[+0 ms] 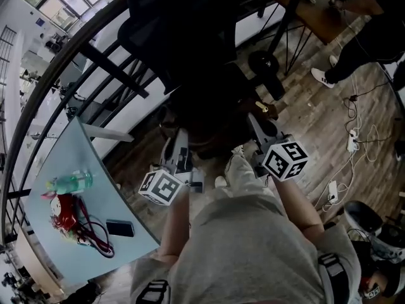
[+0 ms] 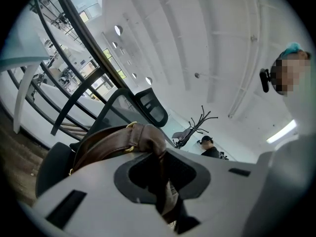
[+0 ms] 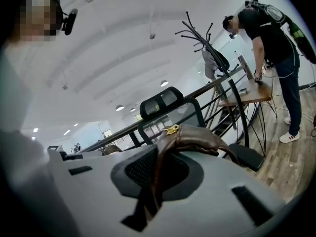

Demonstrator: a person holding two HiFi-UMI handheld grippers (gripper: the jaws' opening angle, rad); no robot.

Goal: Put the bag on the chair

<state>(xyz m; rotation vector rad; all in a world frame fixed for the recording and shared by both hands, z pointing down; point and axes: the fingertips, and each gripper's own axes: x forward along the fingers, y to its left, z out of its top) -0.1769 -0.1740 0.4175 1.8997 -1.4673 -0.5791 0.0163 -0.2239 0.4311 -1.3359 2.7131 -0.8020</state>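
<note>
**Bag up on 2 grippers, chair dead ahead**

Both grippers are in play. The left gripper [image 2: 165,186] has its jaws nearly together, pinching a brown strap [image 2: 140,137] that loops up and over its nose. The right gripper [image 3: 148,191] is clamped just as narrowly on the other handle [image 3: 197,138], the one with the gold fitting.

From the head view, the bag [image 1: 209,116] hangs as a dark mass between the 2 tools. Its long axis runs left to right from one gripper to the other. It looks clear of the floor, though it's too dark there to be sure.

The black chair [image 1: 166,24] lies beyond the bag, away from the person and slightly to the left. The backrest fills both gripper views straight ahead. Neither arm looks clearly closer to it. My read is that the next move is a forward carry with both arms together, then a lowering onto the seat.
</note>
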